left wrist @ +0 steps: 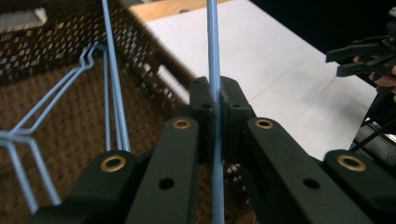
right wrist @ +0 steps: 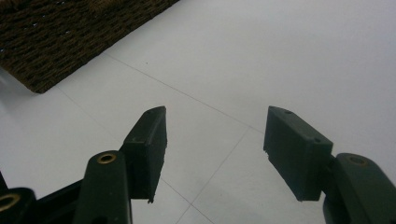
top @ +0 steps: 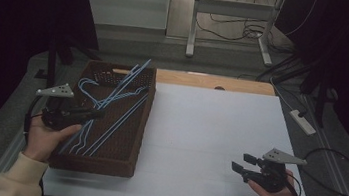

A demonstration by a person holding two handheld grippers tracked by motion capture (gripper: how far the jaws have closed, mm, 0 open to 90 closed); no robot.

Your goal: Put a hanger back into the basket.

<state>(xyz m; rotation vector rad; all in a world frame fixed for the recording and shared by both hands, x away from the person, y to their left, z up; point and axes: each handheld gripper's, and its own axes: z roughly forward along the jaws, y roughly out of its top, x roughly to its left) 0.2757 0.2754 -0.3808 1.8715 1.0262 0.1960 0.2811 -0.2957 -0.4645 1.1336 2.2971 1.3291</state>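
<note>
From the high view, a dark brown woven basket sits at the left of the white surface; thin blue wire hangers lie inside it, some rods leaning out past its far rim; the left gripper reaches over the basket's left wall, while the right gripper hovers well apart from the basket, over bare surface to its right.

The left gripper view adds what the high view cannot resolve: its black fingers are clamped tight on one slim blue hanger rod, which runs straight up between them; the basket's open lattice weave and other bent hanger wires lie behind.

The right gripper view shows blocky, matte fingers spread apart with nothing between them, above the smooth, faintly seamed surface; a corner of the basket shows its coarse weave.
</note>
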